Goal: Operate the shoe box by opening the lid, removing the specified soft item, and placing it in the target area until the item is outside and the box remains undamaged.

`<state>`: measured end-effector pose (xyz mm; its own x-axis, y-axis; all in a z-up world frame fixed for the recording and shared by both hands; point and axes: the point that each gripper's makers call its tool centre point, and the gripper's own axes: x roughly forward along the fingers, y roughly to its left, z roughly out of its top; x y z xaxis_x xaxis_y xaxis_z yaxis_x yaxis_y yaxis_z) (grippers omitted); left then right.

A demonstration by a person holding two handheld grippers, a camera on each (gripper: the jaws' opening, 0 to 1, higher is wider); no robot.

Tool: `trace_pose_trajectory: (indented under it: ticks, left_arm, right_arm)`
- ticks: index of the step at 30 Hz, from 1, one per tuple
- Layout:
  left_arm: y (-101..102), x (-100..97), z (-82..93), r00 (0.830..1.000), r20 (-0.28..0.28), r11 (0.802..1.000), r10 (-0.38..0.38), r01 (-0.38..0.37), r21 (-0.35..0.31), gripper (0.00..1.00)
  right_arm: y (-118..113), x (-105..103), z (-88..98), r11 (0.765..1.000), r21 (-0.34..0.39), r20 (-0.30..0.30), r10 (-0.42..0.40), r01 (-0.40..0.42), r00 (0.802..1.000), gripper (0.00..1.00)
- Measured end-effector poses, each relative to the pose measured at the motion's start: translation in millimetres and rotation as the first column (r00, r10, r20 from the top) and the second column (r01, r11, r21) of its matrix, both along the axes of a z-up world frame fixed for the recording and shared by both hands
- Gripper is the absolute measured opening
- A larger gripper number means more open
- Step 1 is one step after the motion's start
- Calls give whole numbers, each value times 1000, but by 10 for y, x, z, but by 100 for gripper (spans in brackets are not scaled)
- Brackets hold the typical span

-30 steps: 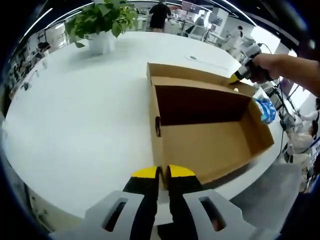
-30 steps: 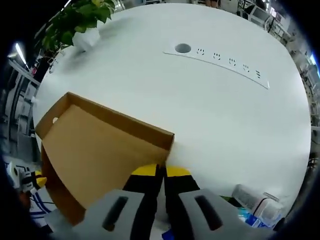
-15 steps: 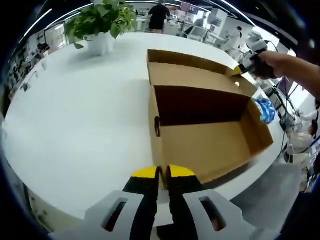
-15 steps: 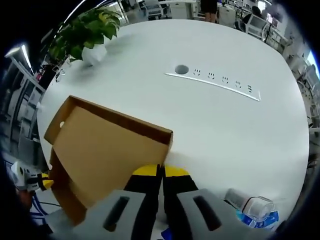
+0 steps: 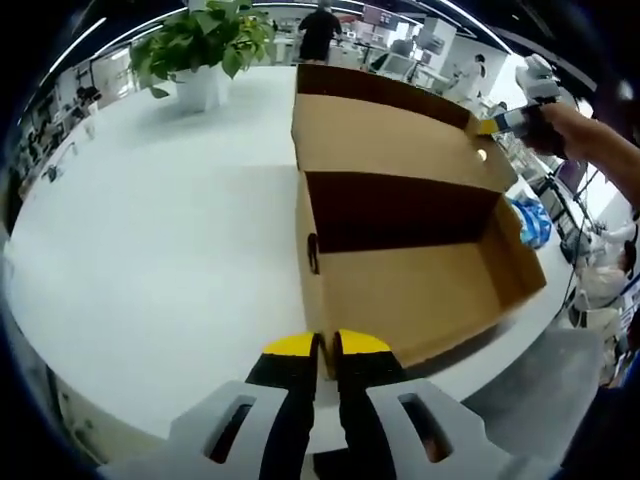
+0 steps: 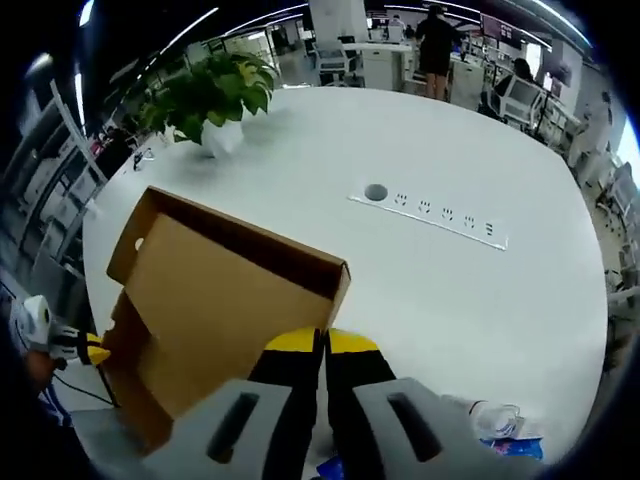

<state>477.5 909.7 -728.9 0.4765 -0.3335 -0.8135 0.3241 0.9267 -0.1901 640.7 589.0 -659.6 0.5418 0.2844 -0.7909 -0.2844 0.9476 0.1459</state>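
Item: shoe box (image 5: 420, 270), brown cardboard, set at the near edge of a white worktop (image 5: 150, 230). Its hinged lid (image 5: 390, 135) is raised steeply; the interior is seen bare, and no soft item can be made out inside.

Left hand-held gripper (image 5: 326, 345): jaws clenched on the box's near wall, by which the base is held down.

Right hand-held gripper (image 6: 320, 342): jaws pinched on the lid's free edge (image 6: 335, 290); seen in the left gripper view at the lid's far corner (image 5: 492, 125).

Also present: potted plant (image 5: 205, 45), socket strip (image 6: 435, 212) in the worktop, a clear packet with blue print (image 6: 500, 430) near the edge.

Risks, as judged: if the lid is swung past upright, the hinge fold could be creased or torn; a hard pinch could crush the thin lid flap; the box, partly overhanging the worktop, could be tipped off should the left grip slip.

Change from the earlier frames: the lid is now lifted markedly higher and stands more open, and the right hand-held gripper is raised with it. The box base is unmoved, and the left grip is unchanged.
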Motion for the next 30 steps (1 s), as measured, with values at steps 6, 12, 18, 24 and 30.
trace_pose_trajectory:
  ticks: [6,12,18,24,30]
  left_arm:
    - [-5,2,-2,1000,1,1000,6,-6,-3,4]
    - [-2,2,0,1000,5,1000,11,-11,-5,3]
    - [-2,2,2,1000,10,1000,14,-14,-7,3]
    - [-4,-2,9,1000,11,1000,17,-16,-8,3]
    - [-4,-1,6,1000,16,1000,19,-19,-7,3]
  right_arm:
    - [25,-19,145,1000,-8,74,8,-7,997,0]
    - [3,-92,196,1000,-13,114,1,1,993,0]
    - [6,-134,263,1000,-14,185,-2,4,983,0]
    - [4,-132,332,1000,-20,244,5,0,970,0]
    - [7,-209,391,999,-40,271,13,-2,962,0]
